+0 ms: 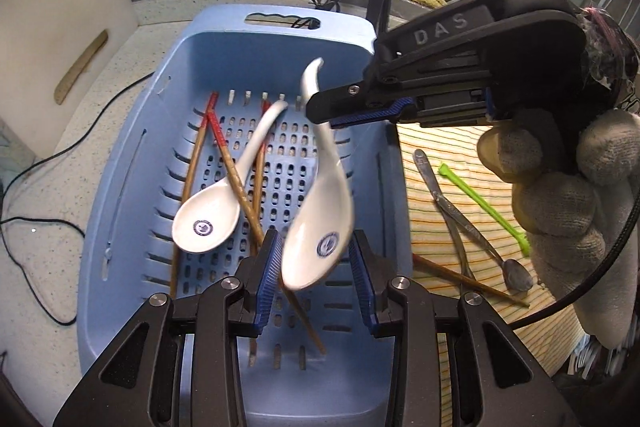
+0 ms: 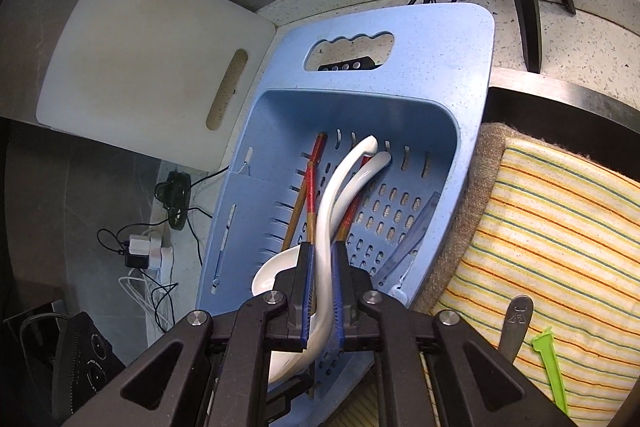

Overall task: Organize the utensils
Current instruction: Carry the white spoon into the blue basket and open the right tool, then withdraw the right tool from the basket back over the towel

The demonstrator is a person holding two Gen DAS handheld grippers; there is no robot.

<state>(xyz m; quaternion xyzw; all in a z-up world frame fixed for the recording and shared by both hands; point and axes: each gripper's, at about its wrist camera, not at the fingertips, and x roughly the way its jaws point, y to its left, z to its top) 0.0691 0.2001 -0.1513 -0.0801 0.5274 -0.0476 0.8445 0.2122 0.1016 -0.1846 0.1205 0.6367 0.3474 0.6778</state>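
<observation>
Strong light is blowing out at 12 to 1 o'clock in the left wrist view, clipping to white. Fisheye is bending edges hard, with dark vignette filling the corners in both views. The held white spoon (image 1: 320,227) is smearing with motion blur and catching glare. The right wrist view is running dimmer, the floor at 8 o'clock sitting in shadow.

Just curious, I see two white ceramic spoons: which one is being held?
The white ceramic soup spoon hanging over the blue plastic basket, its handle pinched in the right gripper. The other white spoon lies on chopsticks inside.
</observation>
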